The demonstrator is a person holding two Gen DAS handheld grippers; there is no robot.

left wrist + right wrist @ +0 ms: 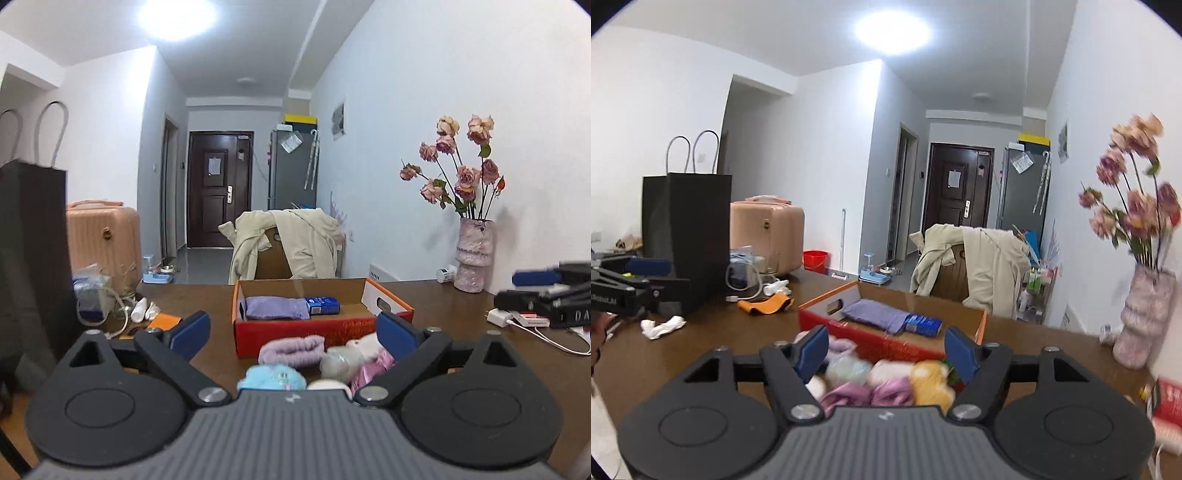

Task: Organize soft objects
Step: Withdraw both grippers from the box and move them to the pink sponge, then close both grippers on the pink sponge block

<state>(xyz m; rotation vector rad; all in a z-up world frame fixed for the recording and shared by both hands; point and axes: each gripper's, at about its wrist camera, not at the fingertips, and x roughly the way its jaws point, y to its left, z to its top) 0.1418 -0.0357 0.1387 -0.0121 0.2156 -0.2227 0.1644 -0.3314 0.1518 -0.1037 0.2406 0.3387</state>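
Note:
A red and orange cardboard box stands open on the brown table. Inside lie a folded purple cloth and a blue packet. Soft items are piled in front of it: a lilac band, a blue plush, a pink item, a yellow plush and purple pieces. My left gripper is open above the pile. My right gripper is open above the pile and holds nothing.
A pink vase with dried roses stands at the right. A black paper bag, cables, an orange pouch and a white cloth lie at the left. A charger with cable lies right.

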